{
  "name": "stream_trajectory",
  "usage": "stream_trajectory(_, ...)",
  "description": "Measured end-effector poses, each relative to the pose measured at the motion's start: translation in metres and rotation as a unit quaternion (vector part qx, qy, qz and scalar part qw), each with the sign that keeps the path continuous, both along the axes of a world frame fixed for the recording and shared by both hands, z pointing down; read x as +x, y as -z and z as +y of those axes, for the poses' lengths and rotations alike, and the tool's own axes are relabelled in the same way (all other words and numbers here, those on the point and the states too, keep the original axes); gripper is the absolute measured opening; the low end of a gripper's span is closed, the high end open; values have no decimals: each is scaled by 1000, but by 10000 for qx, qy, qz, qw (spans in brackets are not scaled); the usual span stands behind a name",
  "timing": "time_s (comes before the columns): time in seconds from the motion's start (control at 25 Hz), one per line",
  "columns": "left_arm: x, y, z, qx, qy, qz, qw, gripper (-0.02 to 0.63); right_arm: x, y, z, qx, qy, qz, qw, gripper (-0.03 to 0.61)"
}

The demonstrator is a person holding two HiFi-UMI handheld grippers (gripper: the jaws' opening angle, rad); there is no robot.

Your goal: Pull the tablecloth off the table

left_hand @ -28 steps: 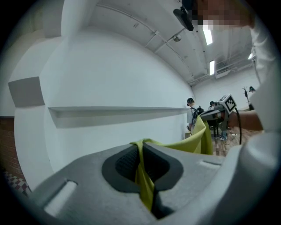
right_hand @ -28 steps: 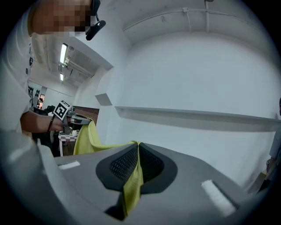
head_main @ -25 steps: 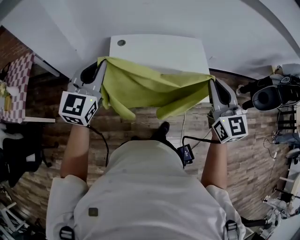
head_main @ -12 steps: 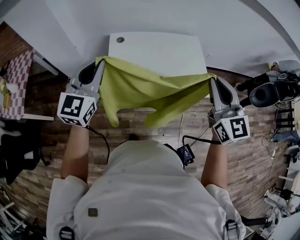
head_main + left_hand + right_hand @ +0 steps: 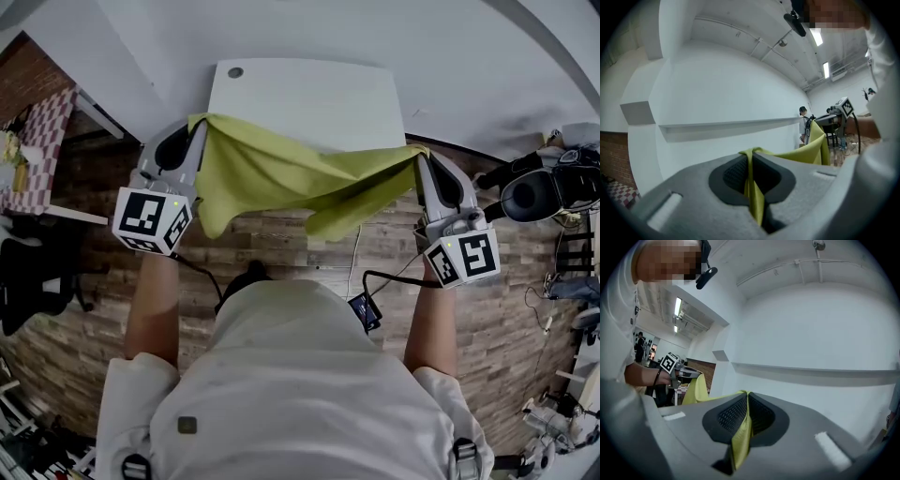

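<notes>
One yellow-green tablecloth [image 5: 281, 178] hangs in the air, stretched between the two claws. Its long axis runs from left to right across the head view. The top edge is pulled fairly taut from one claw to the other. The rest sags below that line in loose folds, with one flap drooping near the left claw and another nearer the middle.

The left claw [image 5: 198, 125] is clamped tight on the cloth's left corner. In the left gripper view, a thin pinch of fabric [image 5: 753, 197] is squeezed between the two dark pads [image 5: 733, 173], and the cloth trails off to the right towards the other claw. The right claw [image 5: 419, 156] is likewise closed hard on the right corner. In the right gripper view, a narrow fold [image 5: 740, 437] is caught in the slot between the pads [image 5: 731, 416], and the cloth leads off to the left.

There is one white table [image 5: 309, 94] just beyond the claw tips, most of its top bare, with one small round hole [image 5: 235, 72] near its far left corner. In the head view the cloth's top edge overlaps the table's near edge, and I cannot tell whether it touches there. Below the claws and the hanging cloth is a wooden plank floor [image 5: 375, 248]. Each claw carries one cube with square markers [image 5: 150, 219], two in all.
</notes>
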State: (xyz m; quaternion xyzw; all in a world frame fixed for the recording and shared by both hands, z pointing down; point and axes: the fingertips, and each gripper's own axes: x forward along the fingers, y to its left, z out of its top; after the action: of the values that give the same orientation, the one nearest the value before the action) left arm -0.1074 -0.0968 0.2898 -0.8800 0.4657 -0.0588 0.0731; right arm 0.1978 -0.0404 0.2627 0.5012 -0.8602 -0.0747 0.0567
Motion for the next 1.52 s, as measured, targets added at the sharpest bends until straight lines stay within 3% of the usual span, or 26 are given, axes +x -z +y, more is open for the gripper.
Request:
stream_trajectory(0.32, 53, -11, 62, -148, 199, 123, 9996, 5, 55, -11, 47, -63, 275, -48, 9996, 17)
stream_trajectory(0.56, 77, -11, 103, -128, 344, -18, 9993, 5, 77, -17, 76, -122, 450, -105, 9989, 18)
stream_trajectory(1.52, 90, -22, 190, -199, 502, 213, 9983, 5, 82, -42, 153, -227, 578, -155, 9979, 17)
